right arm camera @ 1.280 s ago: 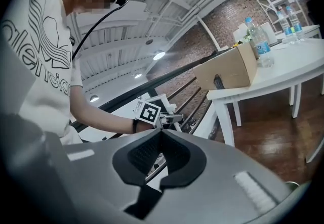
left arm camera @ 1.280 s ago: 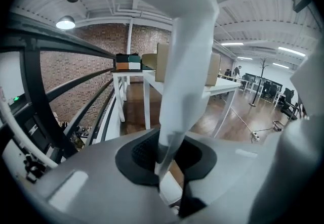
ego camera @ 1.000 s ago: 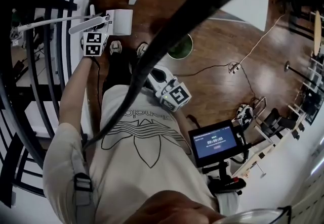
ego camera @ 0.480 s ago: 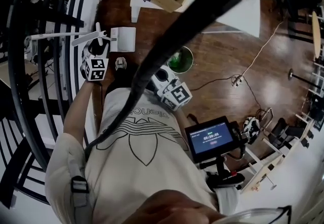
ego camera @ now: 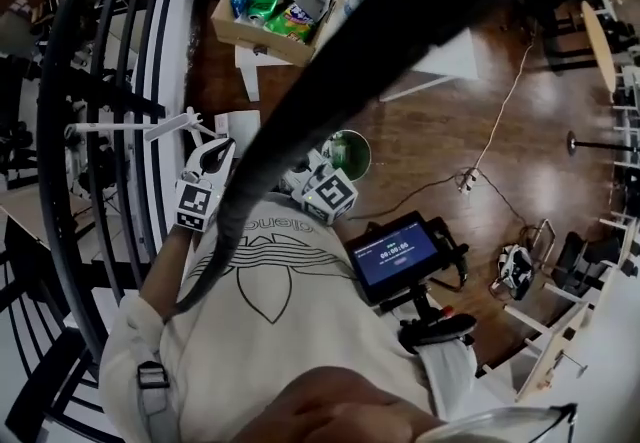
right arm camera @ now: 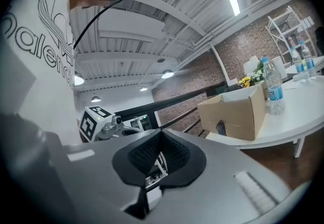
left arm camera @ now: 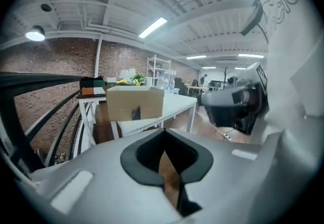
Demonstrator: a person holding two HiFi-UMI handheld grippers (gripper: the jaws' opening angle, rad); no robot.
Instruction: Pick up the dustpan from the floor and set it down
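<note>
The white dustpan (ego camera: 237, 122) rests on the wooden floor beside the black railing, and its long handle (ego camera: 120, 128) reaches left toward the bars. My left gripper (ego camera: 217, 153) hangs above and just short of it, apart from the handle. Its jaws are shut with nothing between them, as the left gripper view (left arm camera: 169, 185) also shows. My right gripper (ego camera: 301, 175) is held in front of the person's chest, to the right of the dustpan. It is shut too and holds nothing (right arm camera: 150, 187).
A green bin (ego camera: 348, 153) stands on the floor right of the grippers. A cardboard box (ego camera: 275, 9) of snacks sits on a white table (ego camera: 440, 56) ahead. The black railing (ego camera: 110, 81) runs along the left. Cables (ego camera: 480, 171) trail over the floor. A screen (ego camera: 398, 256) hangs at the person's waist.
My left gripper was at the dustpan's handle, opened, then rose away and shut with nothing in it. The right gripper also rose. The dustpan stays on the floor.
</note>
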